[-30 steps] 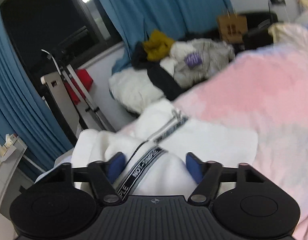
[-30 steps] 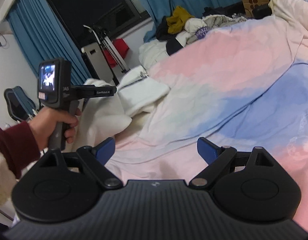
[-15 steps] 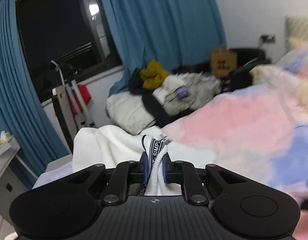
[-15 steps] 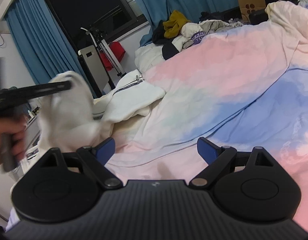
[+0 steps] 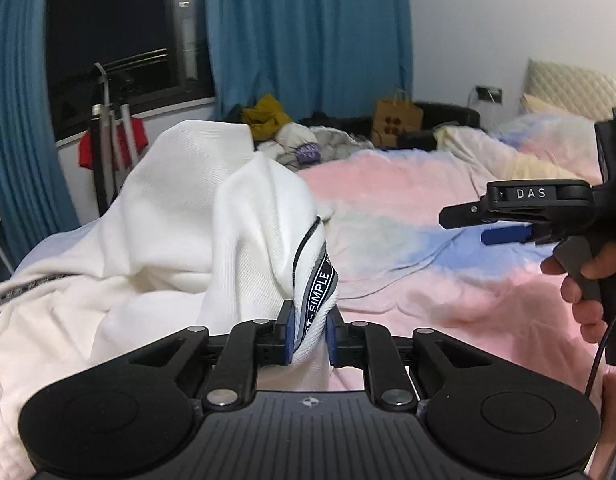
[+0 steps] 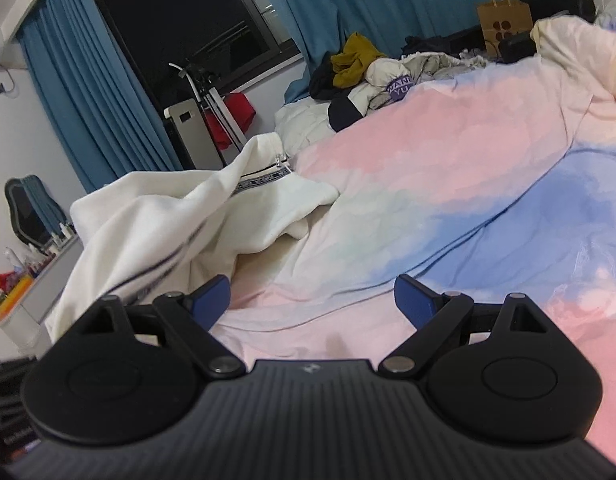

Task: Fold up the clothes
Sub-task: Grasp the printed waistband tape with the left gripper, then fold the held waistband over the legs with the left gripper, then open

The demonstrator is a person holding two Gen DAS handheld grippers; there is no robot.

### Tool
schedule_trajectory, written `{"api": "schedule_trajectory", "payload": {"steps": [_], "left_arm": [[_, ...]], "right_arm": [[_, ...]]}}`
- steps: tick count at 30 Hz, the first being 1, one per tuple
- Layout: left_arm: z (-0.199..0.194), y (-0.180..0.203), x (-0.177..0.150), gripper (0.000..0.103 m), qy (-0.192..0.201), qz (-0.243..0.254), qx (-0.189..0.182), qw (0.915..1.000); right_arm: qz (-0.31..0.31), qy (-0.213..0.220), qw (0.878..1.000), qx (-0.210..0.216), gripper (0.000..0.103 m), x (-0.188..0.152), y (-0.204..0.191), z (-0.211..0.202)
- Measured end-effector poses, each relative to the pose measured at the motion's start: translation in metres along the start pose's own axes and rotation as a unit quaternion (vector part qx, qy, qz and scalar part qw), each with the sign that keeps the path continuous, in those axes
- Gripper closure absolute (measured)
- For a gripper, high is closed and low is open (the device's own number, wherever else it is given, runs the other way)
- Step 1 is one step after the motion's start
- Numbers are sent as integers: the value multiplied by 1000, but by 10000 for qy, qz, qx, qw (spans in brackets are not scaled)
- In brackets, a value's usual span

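Left: my left hand-held gripper is clenched on a bunched edge of the white garment, pinching the lettered trim band between its blue pads. The pinched part stands raised ahead of this hand-held gripper; the rest of the cloth trails down to its left in loose heaps onto the bed.

Centre: seen from my right hand-held gripper, the garment lies crumpled ahead and to the left, its zipped collar end farthest away, resting on the pink-and-blue duvet.

Right: my right hand-held gripper is released, fingers spread wide with only bedding between them. It hangs over the duvet, apart from the cloth; my right hand holds its handle.

Progress, judged: no flat panel or clean crease shows anywhere, so the garment is unfolded at present. Spreading it flat and making the folds remain. A further heap of clothes lies far ahead, unsorted.
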State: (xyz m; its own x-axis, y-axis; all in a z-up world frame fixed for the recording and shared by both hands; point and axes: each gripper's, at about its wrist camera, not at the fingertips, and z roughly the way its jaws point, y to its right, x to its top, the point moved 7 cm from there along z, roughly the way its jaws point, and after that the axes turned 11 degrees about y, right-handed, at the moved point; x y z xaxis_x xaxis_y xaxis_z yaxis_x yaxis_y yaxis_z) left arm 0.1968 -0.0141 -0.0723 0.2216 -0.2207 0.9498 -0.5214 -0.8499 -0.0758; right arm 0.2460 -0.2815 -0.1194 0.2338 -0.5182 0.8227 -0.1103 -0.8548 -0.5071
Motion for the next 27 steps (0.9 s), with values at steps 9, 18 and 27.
{"api": "schedule_trajectory", "payload": {"steps": [9, 18, 27], "left_arm": [[-55, -34, -1, 39, 115, 329, 70, 9994], [-33, -133, -79, 27, -798, 1255, 1270, 9807], [-8, -141, -81, 25, -800, 1498, 1825, 9684]], "right_arm": [[317, 13, 9994, 107, 13, -1, -4, 6], [6, -95, 10000, 25, 13, -9, -15, 14], [-153, -286, 9995, -5, 13, -20, -21, 31]]}}
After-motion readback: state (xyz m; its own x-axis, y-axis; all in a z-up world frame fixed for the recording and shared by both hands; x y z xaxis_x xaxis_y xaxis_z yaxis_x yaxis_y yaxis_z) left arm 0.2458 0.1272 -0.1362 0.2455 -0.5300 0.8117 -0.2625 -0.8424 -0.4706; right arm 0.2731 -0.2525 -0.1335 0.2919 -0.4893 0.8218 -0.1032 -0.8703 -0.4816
